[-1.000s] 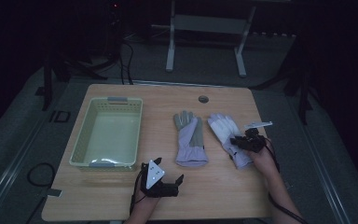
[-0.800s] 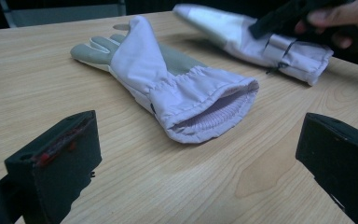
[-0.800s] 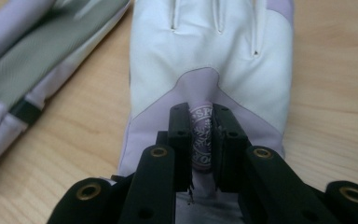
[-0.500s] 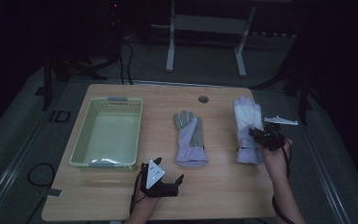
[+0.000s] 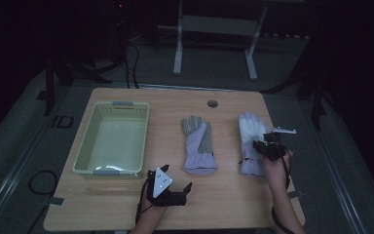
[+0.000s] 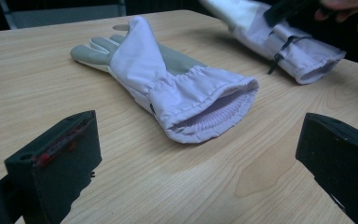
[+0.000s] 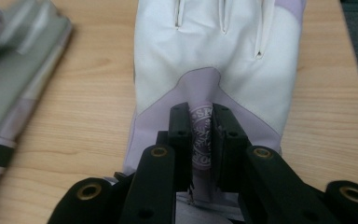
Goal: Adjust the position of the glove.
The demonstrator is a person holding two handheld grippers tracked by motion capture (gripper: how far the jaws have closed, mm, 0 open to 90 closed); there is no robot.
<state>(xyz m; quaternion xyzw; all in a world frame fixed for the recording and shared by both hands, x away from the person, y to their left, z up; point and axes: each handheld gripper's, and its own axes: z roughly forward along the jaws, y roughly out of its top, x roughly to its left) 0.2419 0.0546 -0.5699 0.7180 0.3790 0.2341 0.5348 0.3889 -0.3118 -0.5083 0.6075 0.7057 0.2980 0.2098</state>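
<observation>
Pinching a fold of fabric at the back of the right glove (image 7: 214,70), the right gripper (image 7: 201,140) has its jaws closed on the lilac patch with the round logo, just short of the cuff; in the high view that glove (image 5: 251,134) lies flat near the bench's right edge, fingers pointing away from the person. A shallow pinch like this can slip, so the grip looks best kept firm and the lift taken straight up before any sideways travel, letting the fingers of the glove peel off the bench (image 5: 224,204) rather than drag. The left gripper (image 5: 168,192) rests near the front edge with its jaws wide apart, empty, facing the open cuff of the left glove (image 6: 168,84), which lies at mid-bench, well apart from the other. If the gloves are meant for the basket (image 5: 85,156) at the left, the carry would cross over the left glove, so height matters there. Open wood lies between the gloves and in front of them; the tight spots are the right edge beside the held glove and the front edge under the left gripper.
</observation>
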